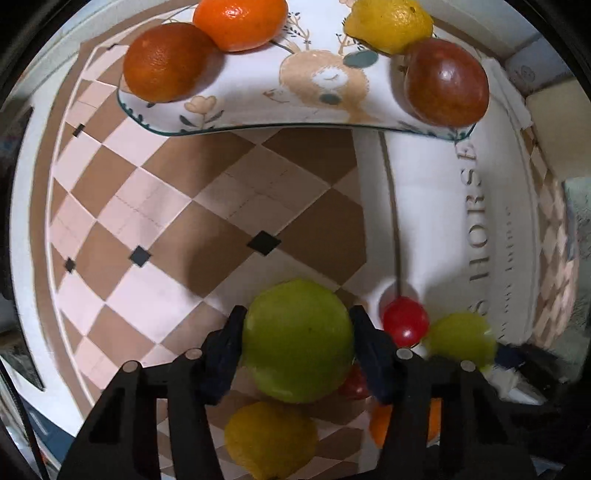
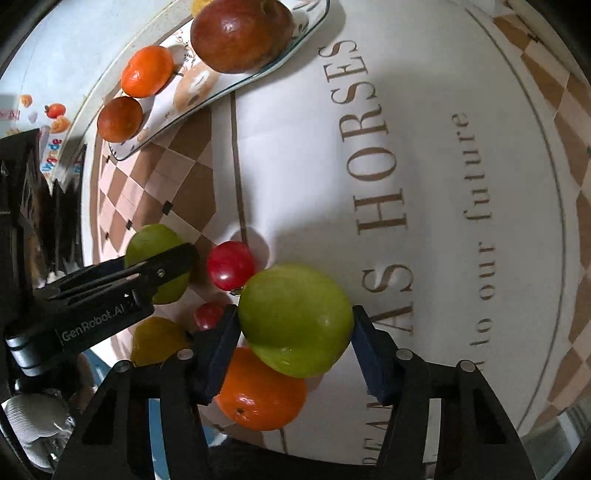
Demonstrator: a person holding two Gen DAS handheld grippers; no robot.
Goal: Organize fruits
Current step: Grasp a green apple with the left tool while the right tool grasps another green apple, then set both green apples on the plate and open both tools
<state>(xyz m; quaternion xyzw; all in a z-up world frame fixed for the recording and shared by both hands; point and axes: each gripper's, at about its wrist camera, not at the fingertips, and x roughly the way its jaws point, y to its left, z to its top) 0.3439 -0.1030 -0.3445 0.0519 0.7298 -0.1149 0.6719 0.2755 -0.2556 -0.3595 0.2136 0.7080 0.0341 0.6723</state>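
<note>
My left gripper (image 1: 297,336) is shut on a green apple (image 1: 297,341), held above the checkered cloth. My right gripper (image 2: 295,325) is shut on a second green apple (image 2: 295,319); that apple also shows blurred in the left wrist view (image 1: 461,339). The left gripper and its apple (image 2: 155,243) show at the left of the right wrist view. A white plate (image 1: 258,107) with a bear print lies ahead, holding two oranges (image 1: 166,61), a lemon (image 1: 388,24) and a dark red apple (image 1: 445,83).
Under the grippers on the cloth lie a small red fruit (image 2: 231,264), another red one (image 2: 208,315), a lemon (image 2: 157,341) and an orange (image 2: 260,391). The cloth has a white panel with brown lettering (image 2: 373,147).
</note>
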